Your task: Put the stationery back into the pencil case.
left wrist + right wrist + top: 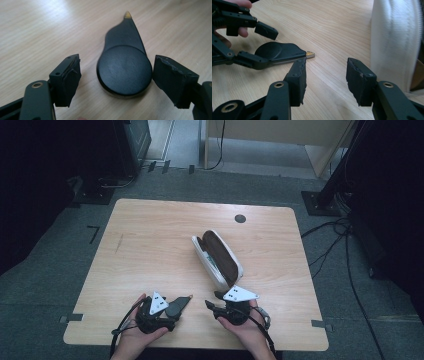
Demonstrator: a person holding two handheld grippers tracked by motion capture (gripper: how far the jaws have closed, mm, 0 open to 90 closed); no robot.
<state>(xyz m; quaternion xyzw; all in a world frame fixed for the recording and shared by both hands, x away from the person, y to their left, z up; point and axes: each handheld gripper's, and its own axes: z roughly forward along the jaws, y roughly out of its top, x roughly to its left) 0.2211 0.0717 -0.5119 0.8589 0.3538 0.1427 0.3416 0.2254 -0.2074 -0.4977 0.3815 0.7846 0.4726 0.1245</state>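
White case [218,258] open, brown-lined, contents unclear

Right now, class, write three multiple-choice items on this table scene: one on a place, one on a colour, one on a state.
1. Where does the black tool lie?
A between the left gripper's jaws
B inside the case
C on the floor

2. What colour is the open case's outer shell?
A red
B white
C green

3. How is the right gripper?
A shut on the case
B shut on the tool
C open, holding nothing

Answers: 1 A, both pads flank its round end; 2 B, the shell looks white; 3 C, bare table shows between its jaws.
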